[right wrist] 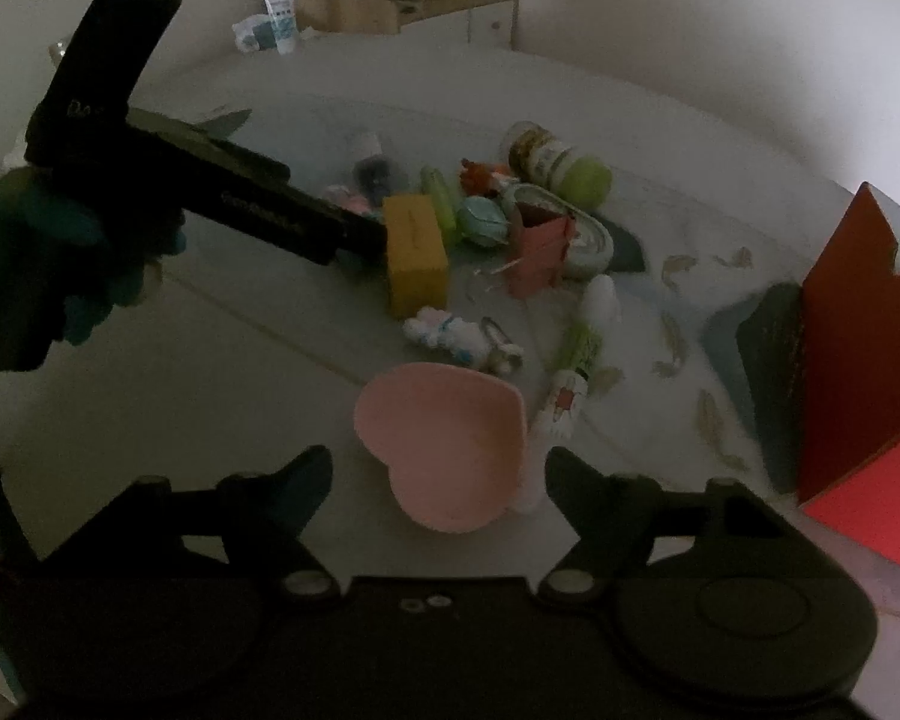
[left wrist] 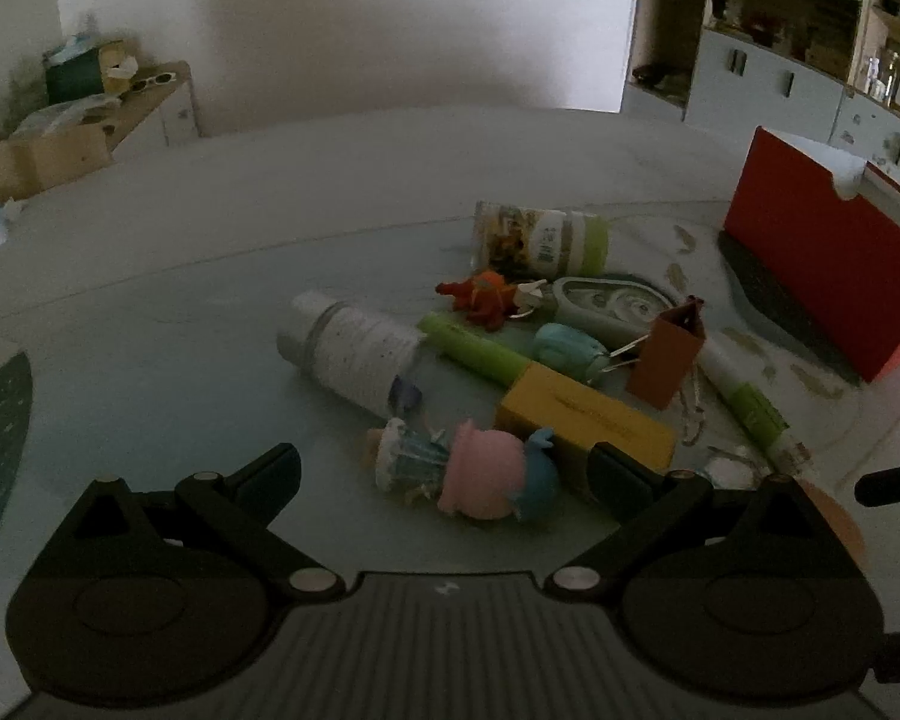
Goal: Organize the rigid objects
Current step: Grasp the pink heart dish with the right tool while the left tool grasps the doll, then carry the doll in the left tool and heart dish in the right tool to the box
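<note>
Yellow block (left wrist: 585,423), pink heart dish (right wrist: 444,450), red box (left wrist: 822,276), speckled white bottle (left wrist: 354,354)

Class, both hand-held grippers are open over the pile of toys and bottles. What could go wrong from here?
1. The pink and blue toy lies against the yellow box; the left hand-held gripper might nudge both at once.
2. The pink heart dish is shallow and wide; the right hand-held gripper could slip off its rim.
3. The white bottle lies on its side and may roll if bumped.
</note>
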The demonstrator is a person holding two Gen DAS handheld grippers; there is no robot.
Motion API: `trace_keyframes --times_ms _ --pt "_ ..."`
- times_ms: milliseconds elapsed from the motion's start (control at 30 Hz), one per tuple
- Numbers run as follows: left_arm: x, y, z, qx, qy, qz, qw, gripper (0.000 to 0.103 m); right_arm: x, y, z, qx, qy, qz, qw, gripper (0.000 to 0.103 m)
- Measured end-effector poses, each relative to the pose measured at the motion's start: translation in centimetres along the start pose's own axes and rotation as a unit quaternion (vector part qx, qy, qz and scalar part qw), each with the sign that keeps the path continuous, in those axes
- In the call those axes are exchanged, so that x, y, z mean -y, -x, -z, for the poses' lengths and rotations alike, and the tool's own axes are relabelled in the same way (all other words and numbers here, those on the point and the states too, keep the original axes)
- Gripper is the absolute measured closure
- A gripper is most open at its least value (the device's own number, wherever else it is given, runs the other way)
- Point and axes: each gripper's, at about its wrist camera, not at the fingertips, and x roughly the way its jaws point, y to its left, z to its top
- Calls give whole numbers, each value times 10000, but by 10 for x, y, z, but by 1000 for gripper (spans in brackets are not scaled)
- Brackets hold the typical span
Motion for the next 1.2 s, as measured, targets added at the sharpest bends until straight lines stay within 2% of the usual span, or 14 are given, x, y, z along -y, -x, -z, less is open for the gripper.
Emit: trace_keyframes --times_ms 267,367,433,467,633,733,1200 --pt "3 -17 3 -56 -336 180 9993 1 -4 -9 -4 -38 93 74 9999 28" --pt "6 -19 4 -70 -415 191 9989 11 -4 -11 -7 -41 119 154 9998 28" --pt "9 -20 4 -100 -479 200 9986 24 -4 -12 -8 -44 103 189 9998 29" --pt "10 -20 4 -101 -503 174 9985 25 -3 -13 -9 -38 91 194 9998 30" --pt "11 -18 5 -128 -453 98 9988 26 -5 -13 -11 0 186 301 9994 44" --pt "12 -16 5 -155 -452 4 9989 26 -6 -13 -11 9 229 298 9993 47" --pt "18 14 16 -169 -176 -159 9996 26 -3 5 -6 209 84 242 9995 48"
